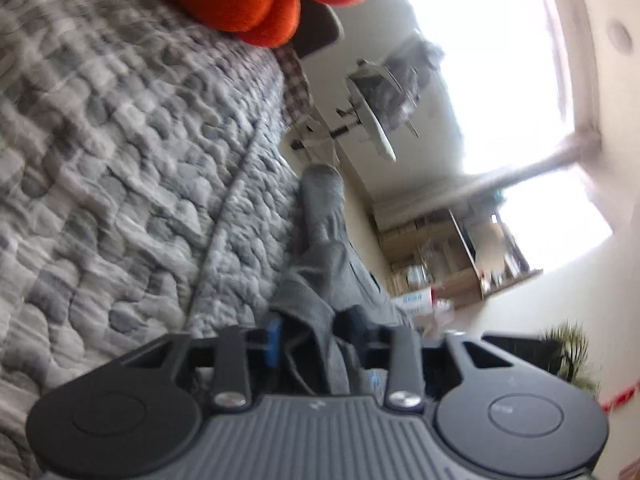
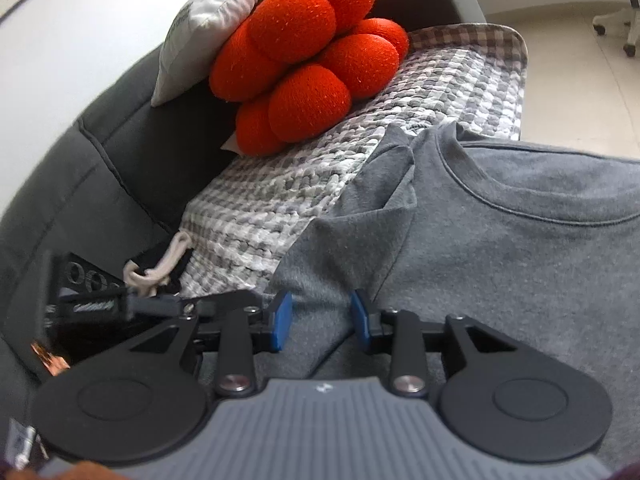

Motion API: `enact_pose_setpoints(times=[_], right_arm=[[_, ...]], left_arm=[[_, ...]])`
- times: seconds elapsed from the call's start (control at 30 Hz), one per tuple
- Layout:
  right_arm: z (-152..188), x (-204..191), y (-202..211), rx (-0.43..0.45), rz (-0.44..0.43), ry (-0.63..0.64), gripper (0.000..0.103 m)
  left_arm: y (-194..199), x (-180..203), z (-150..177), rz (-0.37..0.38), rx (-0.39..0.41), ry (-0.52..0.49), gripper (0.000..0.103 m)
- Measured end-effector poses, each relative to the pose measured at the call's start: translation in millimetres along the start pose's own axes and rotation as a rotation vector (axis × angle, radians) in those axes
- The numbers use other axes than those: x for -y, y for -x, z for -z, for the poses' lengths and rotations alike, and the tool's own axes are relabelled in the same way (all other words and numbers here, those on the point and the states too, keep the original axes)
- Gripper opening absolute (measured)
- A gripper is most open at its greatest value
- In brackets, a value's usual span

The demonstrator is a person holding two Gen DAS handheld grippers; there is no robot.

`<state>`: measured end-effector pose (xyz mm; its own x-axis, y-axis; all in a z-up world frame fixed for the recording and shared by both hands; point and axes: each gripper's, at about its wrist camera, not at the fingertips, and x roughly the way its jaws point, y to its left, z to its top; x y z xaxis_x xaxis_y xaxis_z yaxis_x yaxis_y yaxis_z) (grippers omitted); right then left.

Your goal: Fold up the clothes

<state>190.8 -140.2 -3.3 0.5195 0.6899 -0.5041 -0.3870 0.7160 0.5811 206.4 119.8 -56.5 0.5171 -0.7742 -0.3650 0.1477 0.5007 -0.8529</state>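
Early fold: grey sweatshirt (image 2: 500, 248) on the quilted sofa cover (image 2: 420, 92), one sleeve turned in, left gripper (image 1: 320, 344) pinching a lifted fabric edge, right gripper (image 2: 320, 320) spread over the sleeve, body unfolded

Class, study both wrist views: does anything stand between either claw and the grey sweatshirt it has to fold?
Nothing visible does. The left claw already pinches a fold of the grey sweatshirt. The right claw sits open directly over the cloth. The orange cushion lies farther back on the quilt.
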Motion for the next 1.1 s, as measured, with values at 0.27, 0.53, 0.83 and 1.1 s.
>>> enact_pose_setpoints(times=[0.27,0.53,0.83,1.1], right_arm=[[-1.2,2.2,4.2,0.023,-0.024,-0.031,0.039],[-2.4,4.9,10.4,0.066,-0.033,-0.049,0.042],[-2.0,3.0,7.4,0.060,-0.045,-0.044,0.042],[-1.4,3.9,7.3,0.065,-0.041,-0.047,0.042]], left_arm=[[19.9,22.8,-1.9,-0.130,0.134,-0.082,0.004],[42.2,48.1,-26.0,-0.415,0.251,-0.315,0.004],[50.8,45.9,-57.7,-0.657,0.323,-0.470,0.004],[46.7,30.8,-67.8,-0.768,0.339,-0.475,0.005]])
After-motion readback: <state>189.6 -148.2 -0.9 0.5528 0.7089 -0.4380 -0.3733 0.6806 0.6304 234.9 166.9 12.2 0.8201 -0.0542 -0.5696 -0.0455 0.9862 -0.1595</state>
